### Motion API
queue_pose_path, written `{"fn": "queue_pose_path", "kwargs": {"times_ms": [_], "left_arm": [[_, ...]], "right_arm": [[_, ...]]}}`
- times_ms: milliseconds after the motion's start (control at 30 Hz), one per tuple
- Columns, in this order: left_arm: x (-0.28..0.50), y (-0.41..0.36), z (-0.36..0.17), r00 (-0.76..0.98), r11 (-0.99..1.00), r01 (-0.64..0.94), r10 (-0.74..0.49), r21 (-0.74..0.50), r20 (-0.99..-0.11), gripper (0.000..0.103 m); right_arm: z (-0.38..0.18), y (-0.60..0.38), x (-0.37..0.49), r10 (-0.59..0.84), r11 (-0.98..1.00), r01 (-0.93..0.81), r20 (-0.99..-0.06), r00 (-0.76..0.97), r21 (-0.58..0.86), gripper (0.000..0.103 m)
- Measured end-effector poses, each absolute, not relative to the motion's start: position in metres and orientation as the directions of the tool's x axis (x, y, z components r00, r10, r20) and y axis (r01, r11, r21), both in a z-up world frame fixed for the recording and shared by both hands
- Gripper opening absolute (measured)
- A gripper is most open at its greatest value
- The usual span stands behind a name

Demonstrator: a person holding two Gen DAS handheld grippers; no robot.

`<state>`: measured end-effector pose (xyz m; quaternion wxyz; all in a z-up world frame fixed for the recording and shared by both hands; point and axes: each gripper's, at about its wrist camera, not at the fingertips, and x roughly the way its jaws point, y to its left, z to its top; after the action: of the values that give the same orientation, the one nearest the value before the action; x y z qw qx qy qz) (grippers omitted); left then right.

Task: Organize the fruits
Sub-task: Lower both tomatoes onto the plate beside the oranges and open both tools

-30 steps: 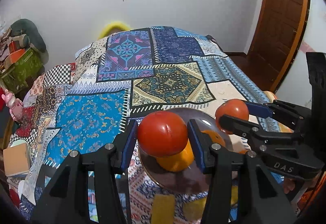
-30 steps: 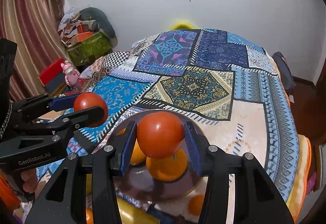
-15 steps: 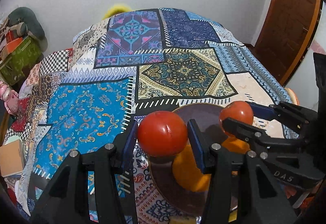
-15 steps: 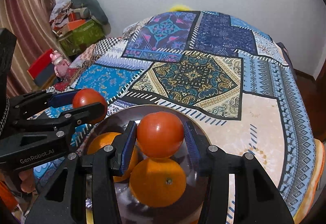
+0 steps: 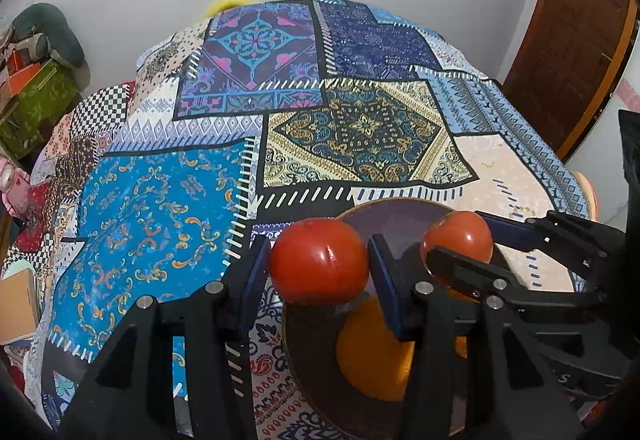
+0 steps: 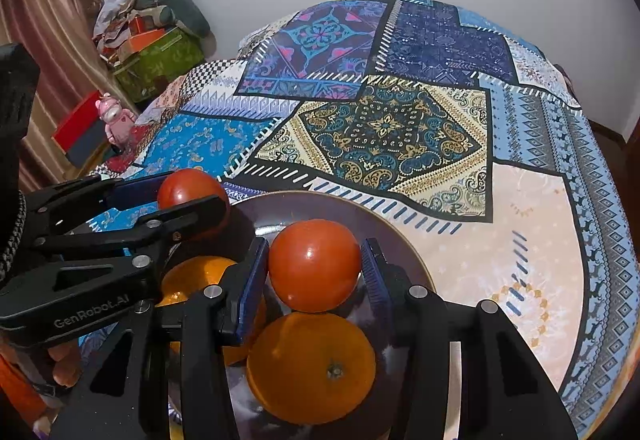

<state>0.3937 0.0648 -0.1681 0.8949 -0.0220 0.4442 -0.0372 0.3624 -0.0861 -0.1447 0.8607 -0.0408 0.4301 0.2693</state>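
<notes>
My left gripper [image 5: 318, 268] is shut on a red tomato [image 5: 318, 266], held at the left rim of a dark round plate [image 5: 384, 211]. My right gripper [image 6: 314, 266] is shut on a second red tomato [image 6: 314, 264], held over the plate [image 6: 392, 224]. Two oranges lie in the plate: one [image 6: 312, 368] right under the right tomato, another [image 6: 196, 276] to its left, partly behind the fingers. In the left wrist view one orange [image 5: 372, 356] shows under the fingers, and the right gripper [image 5: 460, 246] with its tomato [image 5: 458, 238]. The left gripper [image 6: 192, 195] also shows in the right wrist view with its tomato [image 6: 190, 187].
The plate sits on a bed with a patchwork cover [image 5: 360, 127]. Boxes and bags [image 6: 160, 51] pile up by the wall at left, with a pink toy [image 6: 114, 117] beside the bed. A wooden door [image 5: 576, 23] stands at right.
Both grippers, each still holding its tomato, have moved forward and down toward the plate. The oranges and plate now fill more of both views.
</notes>
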Motion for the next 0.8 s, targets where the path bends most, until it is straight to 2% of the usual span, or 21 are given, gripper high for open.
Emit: {"fn": "queue_pose_path", "kwargs": {"times_ms": [133,367,800], "left_arm": [[0.397,0.067,-0.174,0.571,0.992,0.056,-0.123,-0.111,-0.812,0.05],[0.387,0.06,-0.16,0.615,0.995,0.081,-0.093,-0.055,-0.783,0.05],[0.332,0.069,-0.127,0.651,0.995,0.076,-0.096,-0.061,-0.753,0.051]], "right_arm": [[-0.145,-0.086,0.363,0.433,0.848,-0.505,-0.763,0.479,0.164,0.045],[-0.138,-0.088,0.359,0.443,0.841,-0.519,-0.75,0.491,0.157,0.045],[-0.105,-0.107,0.318,0.423,0.844,-0.53,-0.711,0.562,0.083,0.045]]}}
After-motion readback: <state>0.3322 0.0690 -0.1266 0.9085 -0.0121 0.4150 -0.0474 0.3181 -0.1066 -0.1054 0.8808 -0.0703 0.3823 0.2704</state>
